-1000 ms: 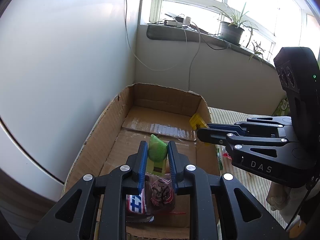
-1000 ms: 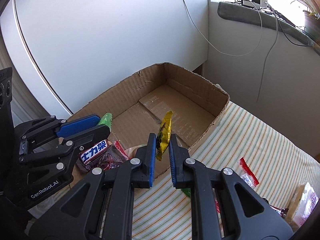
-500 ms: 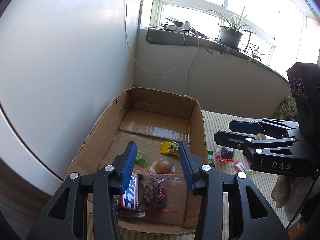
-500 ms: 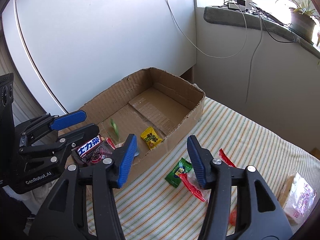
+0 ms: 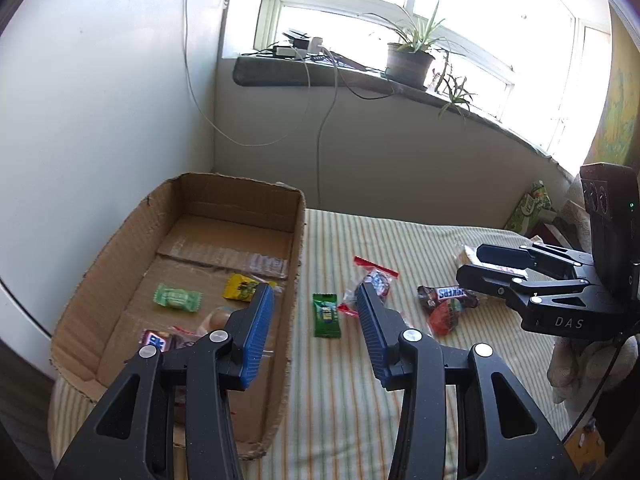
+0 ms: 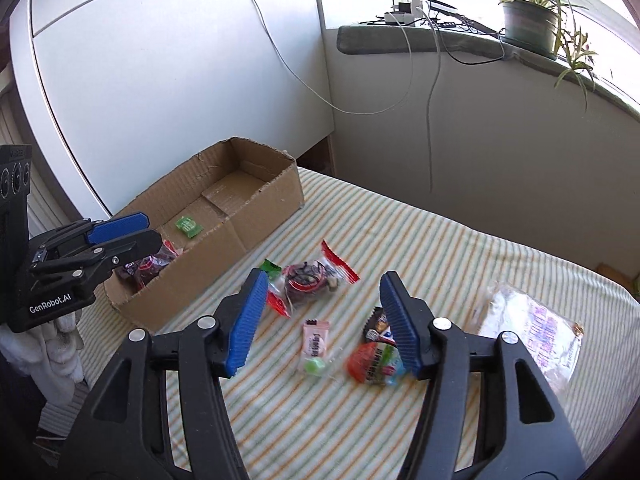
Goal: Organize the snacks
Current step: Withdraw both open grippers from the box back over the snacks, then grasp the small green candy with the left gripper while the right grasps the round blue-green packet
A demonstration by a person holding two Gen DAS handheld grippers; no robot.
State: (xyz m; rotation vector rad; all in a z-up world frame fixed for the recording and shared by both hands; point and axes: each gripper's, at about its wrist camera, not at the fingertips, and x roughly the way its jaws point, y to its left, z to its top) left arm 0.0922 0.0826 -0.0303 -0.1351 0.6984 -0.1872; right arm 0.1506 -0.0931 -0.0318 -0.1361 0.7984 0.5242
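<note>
A cardboard box (image 5: 296, 240) (image 6: 264, 216) lies on the striped cloth and holds a light green candy (image 5: 176, 298) (image 6: 188, 225), a yellow packet (image 5: 242, 286) and several other snacks. My left gripper (image 5: 316, 332) is open and empty above the box's right wall and a green packet (image 5: 326, 316). My right gripper (image 6: 324, 320) is open and empty above a pink candy packet (image 6: 314, 342), a red snack (image 6: 370, 362) and a Snickers bar (image 5: 450, 294). A clear bag with red strips (image 6: 312, 280) (image 5: 372, 284) lies between them.
A large clear snack bag (image 6: 528, 332) lies at the right of the cloth. A white wall panel (image 6: 160, 80) stands behind the box. A windowsill carries a potted plant (image 5: 410, 62) and cables. A green carton (image 5: 528, 208) stands at the far right.
Both grippers opened and let go of their snacks: the green candy and the yellow packet now lie in the box. Both grippers then drew back to the right, over the cloth.
</note>
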